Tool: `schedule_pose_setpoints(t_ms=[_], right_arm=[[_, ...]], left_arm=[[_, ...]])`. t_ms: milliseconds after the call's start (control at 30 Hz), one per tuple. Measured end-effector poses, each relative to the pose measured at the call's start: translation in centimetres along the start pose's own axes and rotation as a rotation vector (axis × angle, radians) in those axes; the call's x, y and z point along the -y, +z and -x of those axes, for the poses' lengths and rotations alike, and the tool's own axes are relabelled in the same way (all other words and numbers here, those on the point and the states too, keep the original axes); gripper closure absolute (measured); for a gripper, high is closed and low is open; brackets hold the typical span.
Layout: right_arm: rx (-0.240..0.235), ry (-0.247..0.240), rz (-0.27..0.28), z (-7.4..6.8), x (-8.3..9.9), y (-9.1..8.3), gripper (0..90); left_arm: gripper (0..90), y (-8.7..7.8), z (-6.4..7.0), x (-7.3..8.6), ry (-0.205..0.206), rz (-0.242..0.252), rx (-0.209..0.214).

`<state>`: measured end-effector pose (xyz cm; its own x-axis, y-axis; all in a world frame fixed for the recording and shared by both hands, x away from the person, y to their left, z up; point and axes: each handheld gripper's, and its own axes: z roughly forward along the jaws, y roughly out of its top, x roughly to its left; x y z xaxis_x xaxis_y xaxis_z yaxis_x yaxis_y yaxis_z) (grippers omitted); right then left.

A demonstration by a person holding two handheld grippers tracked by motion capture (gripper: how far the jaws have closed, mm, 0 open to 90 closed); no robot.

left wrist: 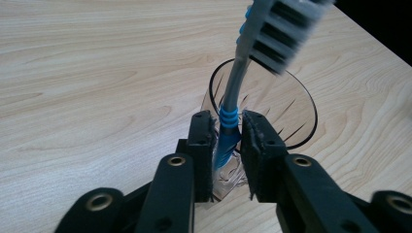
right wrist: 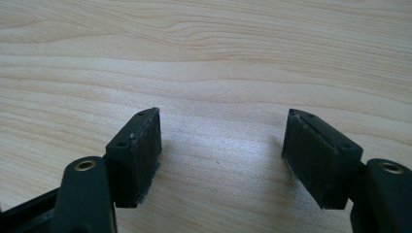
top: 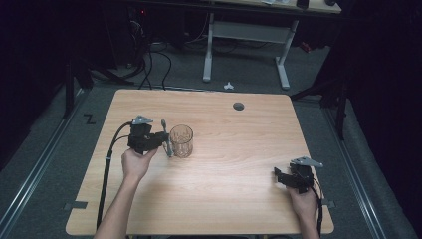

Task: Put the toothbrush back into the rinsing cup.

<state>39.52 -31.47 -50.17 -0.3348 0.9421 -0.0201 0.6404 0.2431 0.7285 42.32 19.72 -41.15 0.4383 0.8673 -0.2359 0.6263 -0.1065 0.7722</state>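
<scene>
A clear drinking glass (top: 181,141) stands upright on the wooden table (top: 234,149), left of centre. My left gripper (top: 166,140) is right beside its left side, shut on a grey and blue toothbrush (top: 166,138). In the left gripper view the toothbrush (left wrist: 233,97) is pinched at its blue ribbed grip, bristle head up and blurred, in front of the glass (left wrist: 286,111). The left gripper (left wrist: 227,136) holds it just before the rim. My right gripper (top: 280,178) rests near the front right of the table, open with nothing between its jaws; in its own view the right gripper (right wrist: 221,150) looks down on bare wood.
A round grey cable hole (top: 239,106) sits near the far edge of the table. Beyond the table a white desk frame (top: 244,45) and loose cables (top: 149,64) stand on the dark floor.
</scene>
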Motion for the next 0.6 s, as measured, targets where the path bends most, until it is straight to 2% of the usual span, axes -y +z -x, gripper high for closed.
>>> schedule_pose_setpoints(t_ms=[267,600], right_arm=[[0.000,0.000,0.000,0.00,0.00,0.00,30.6],[0.000,0.000,0.000,0.00,0.00,0.00,30.6]], left_arm=[[60.6,-0.07,0.15,0.02,0.008,-0.006,-0.025],[51.8,-0.56,0.40,0.05,0.025,-0.010,-0.046]])
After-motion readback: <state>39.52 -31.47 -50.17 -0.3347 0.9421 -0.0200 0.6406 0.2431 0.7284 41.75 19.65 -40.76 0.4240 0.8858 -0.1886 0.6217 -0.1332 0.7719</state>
